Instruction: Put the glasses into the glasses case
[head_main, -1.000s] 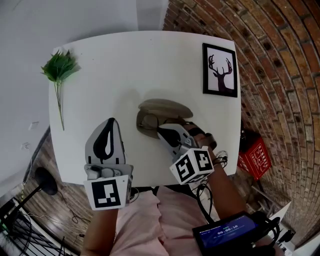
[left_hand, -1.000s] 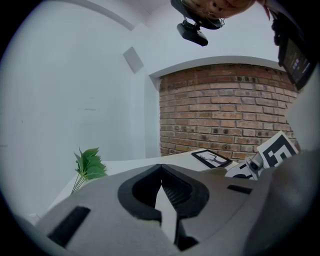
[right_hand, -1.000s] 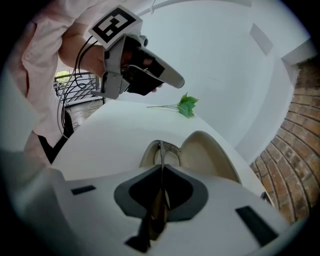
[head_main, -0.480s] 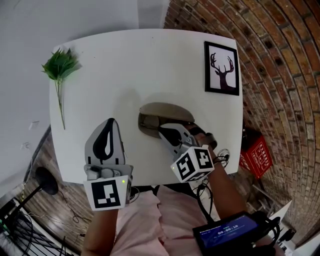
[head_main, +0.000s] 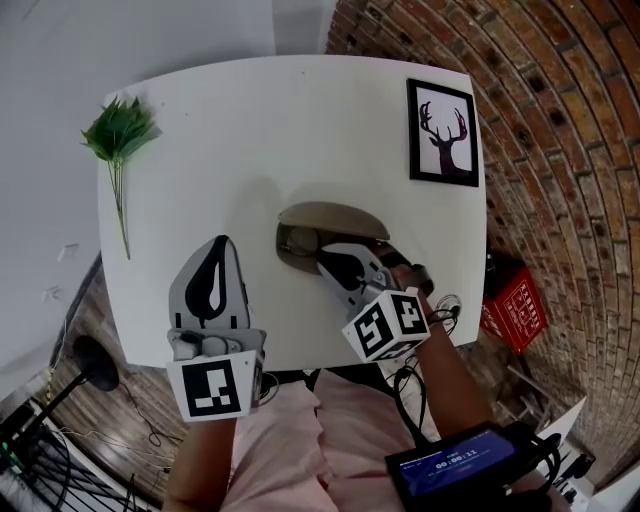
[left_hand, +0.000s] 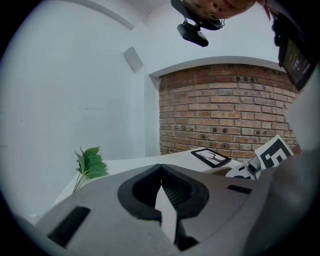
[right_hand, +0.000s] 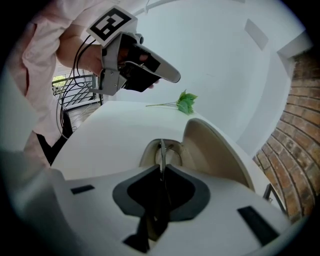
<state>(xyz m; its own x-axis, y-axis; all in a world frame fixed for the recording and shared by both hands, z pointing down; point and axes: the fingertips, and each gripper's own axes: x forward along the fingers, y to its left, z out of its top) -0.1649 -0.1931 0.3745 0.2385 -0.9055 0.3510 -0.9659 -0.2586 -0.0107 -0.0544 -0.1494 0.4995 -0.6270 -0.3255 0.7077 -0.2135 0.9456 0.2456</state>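
Evidently right gripper (right_hand: 161, 168), jaws opening, straddles glasses (right_hand: 161, 151) (head view hides this).

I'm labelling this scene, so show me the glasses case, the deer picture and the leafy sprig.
glasses case (head_main: 335, 216): head view, on its open lid.
deer picture (head_main: 441, 133): head view, on the print's middle.
leafy sprig (head_main: 120, 130): head view, on the leaves.

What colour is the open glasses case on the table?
Beige; the glasses case shows best in the right gripper view.
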